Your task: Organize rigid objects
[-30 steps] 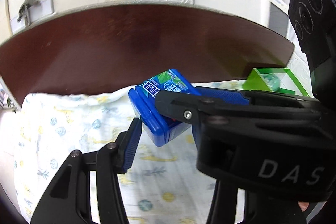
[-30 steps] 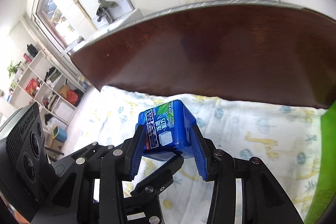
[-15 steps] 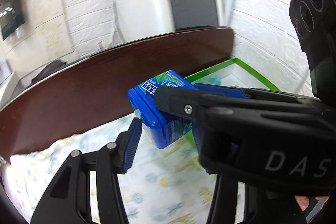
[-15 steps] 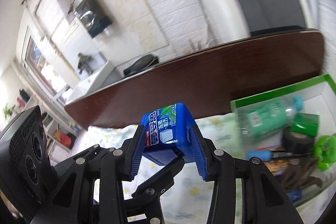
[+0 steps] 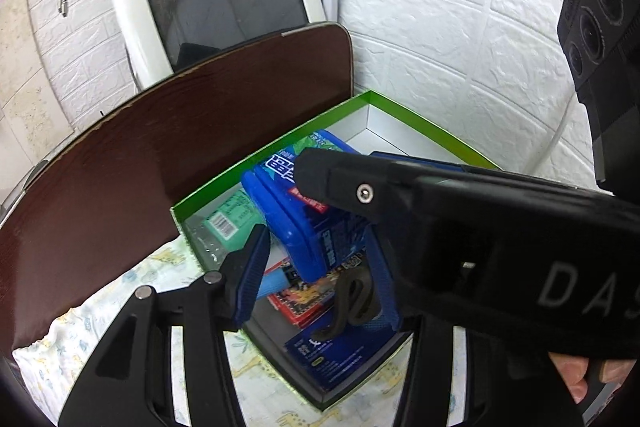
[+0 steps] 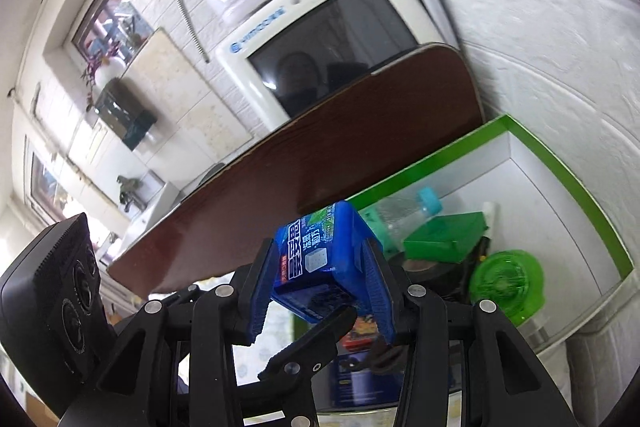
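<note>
Right wrist view: the right gripper (image 6: 324, 291) has its fingers (image 6: 262, 289) clenched on the side faces of a blue gum box (image 6: 322, 259), long axis running away from the camera. The left gripper (image 5: 316, 275) flanks the same box; whether its pads press I cannot tell. A green-rimmed box (image 6: 576, 183) lies toward three o'clock, holding a clear bottle (image 6: 404, 211), green case (image 6: 444, 237), tape roll (image 6: 424, 269) and round green gadget (image 6: 506, 285). Releasing probably comes next.

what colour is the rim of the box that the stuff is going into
Bright green rim on the box, white inside; clearest in the right wrist view.
</note>
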### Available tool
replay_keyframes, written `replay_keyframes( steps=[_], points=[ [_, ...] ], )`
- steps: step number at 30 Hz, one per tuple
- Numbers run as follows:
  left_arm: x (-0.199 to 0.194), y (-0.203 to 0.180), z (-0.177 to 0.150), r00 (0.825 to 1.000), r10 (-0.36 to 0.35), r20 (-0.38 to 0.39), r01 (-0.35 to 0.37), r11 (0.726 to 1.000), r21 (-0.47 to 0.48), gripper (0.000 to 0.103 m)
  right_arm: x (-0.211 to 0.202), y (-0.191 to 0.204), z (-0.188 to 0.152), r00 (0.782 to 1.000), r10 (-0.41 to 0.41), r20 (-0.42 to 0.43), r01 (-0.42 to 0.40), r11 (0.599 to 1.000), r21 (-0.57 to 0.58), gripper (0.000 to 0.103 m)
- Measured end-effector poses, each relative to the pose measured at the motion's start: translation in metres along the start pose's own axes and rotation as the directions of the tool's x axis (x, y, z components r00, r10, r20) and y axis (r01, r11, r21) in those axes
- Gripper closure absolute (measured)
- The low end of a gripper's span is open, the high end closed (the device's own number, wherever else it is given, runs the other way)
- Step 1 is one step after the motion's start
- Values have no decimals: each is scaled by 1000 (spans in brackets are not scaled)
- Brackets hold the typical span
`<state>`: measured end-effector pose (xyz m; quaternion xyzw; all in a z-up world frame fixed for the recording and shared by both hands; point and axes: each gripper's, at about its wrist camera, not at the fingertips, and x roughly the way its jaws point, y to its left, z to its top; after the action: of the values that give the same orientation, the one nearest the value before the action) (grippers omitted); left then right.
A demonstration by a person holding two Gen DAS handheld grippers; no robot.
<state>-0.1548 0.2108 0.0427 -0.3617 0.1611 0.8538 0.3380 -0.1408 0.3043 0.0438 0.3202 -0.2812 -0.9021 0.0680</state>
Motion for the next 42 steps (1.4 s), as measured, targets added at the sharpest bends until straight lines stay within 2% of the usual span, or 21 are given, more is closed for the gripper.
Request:
replay_keyframes(
  steps=[2, 6, 14, 23, 28, 34, 37, 42],
  points=[
    [-11, -1, 0, 1000, -1, -12, 1, 1000, 5, 54, 1, -6, -1, 1000, 8, -1, -8, 1000, 17, 57],
    [-5, -1, -6, 999, 32, -29, -32, 999, 19, 56, 2, -19, -3, 1000, 23, -4, -22, 999, 43, 57],
    [-17, 10, -12, 998, 65, -19, -66, 998, -7, 55, -5, -35, -5, 1000, -10, 17, 9, 996, 85, 57],
    [-28, 29, -24, 996, 89, -10, -89, 995, -53, 54, -8, -22, -9, 1000, -4, 10, 3, 998, 61, 57],
    [-39, 50, -38, 993, 119, 2, -118, 987, -109, 47, -8, 4, -14, 1000, 2, -3, -2, 1000, 10, 57],
    [-66, 90, -64, 977, 211, 30, -201, 958, -206, 33, 2, 43, -23, 999, 1, -39, -4, 998, -70, 57],
    [-81, 115, -83, 966, 256, 30, -240, 934, -263, 31, 8, 58, -28, 998, 5, -57, -11, 995, -101, 57],
    [-102, 151, -116, 947, 321, 18, -295, 890, -348, 31, 30, 112, -48, 993, 17, -114, -39, 980, -197, 57]
  ],
)
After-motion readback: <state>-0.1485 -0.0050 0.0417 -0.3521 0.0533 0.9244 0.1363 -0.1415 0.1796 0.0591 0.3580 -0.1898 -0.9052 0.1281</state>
